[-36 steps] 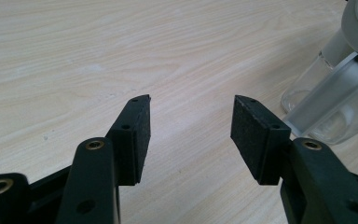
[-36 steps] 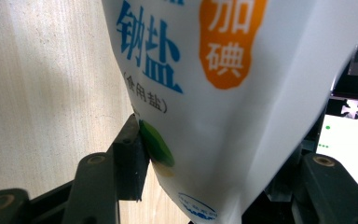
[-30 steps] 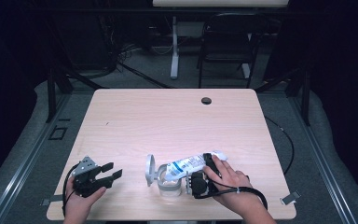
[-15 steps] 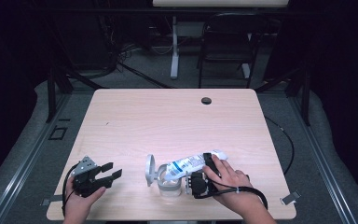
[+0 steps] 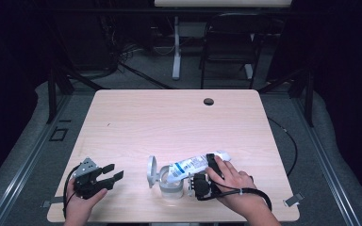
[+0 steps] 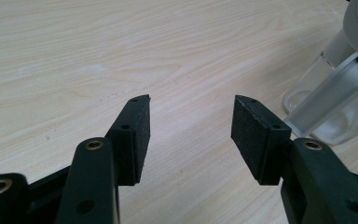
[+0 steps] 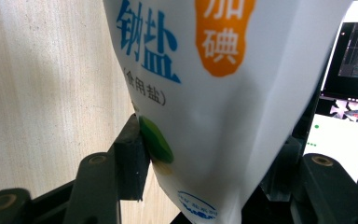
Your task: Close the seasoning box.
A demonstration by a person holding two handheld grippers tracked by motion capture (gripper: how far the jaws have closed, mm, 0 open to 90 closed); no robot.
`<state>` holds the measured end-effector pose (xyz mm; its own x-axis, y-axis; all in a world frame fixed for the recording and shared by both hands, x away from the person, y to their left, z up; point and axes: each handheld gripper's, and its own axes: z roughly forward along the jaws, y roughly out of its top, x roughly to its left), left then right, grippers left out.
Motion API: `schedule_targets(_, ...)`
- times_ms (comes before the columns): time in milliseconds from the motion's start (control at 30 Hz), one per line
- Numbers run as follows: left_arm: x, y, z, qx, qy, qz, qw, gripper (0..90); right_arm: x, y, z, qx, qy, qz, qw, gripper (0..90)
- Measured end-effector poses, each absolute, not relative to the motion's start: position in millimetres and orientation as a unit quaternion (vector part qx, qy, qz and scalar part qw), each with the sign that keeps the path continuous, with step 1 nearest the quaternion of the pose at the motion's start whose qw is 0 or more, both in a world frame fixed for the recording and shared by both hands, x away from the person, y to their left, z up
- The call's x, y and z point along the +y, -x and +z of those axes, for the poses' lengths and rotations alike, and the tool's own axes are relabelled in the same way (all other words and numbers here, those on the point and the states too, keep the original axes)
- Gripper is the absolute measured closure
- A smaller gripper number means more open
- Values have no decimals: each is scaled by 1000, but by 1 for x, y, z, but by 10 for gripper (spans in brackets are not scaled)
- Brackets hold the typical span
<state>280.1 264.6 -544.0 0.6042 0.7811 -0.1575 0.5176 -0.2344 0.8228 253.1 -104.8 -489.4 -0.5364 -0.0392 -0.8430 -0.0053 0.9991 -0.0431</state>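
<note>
Now, your stock at the near edge of the table (image 5: 169, 117):

1. Right gripper (image 5: 199, 182) — in your right hand (image 5: 233, 181), jaws wide but clamped on a white salt bag (image 5: 188, 165), one pad each side. The right gripper view has the bag (image 7: 205, 93) squeezed between the pads, blue and orange print facing the camera.
2. Salt bag — held tilted, lower end over the mouth of a clear jar (image 5: 170, 185); upper end sticks out beyond your right hand, toward the far right.
3. Jar — stands near the front edge, centre; hinged lid (image 5: 152, 170) flipped up on its left side. Seen at the right edge of the left gripper view (image 6: 335, 100).
4. Left gripper (image 5: 109, 174) — approx. front-left, well apart from the jar, jaws spread wide w/ nothing between them, just bare wood.
</note>
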Motion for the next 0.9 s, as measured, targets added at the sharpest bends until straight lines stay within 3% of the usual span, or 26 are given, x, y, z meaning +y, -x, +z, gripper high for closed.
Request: schedule_targets(900, 265, -280, -543, 422, -774, 143, 450, 478, -104, -251, -487, 871, 23, -23, 490, 461)
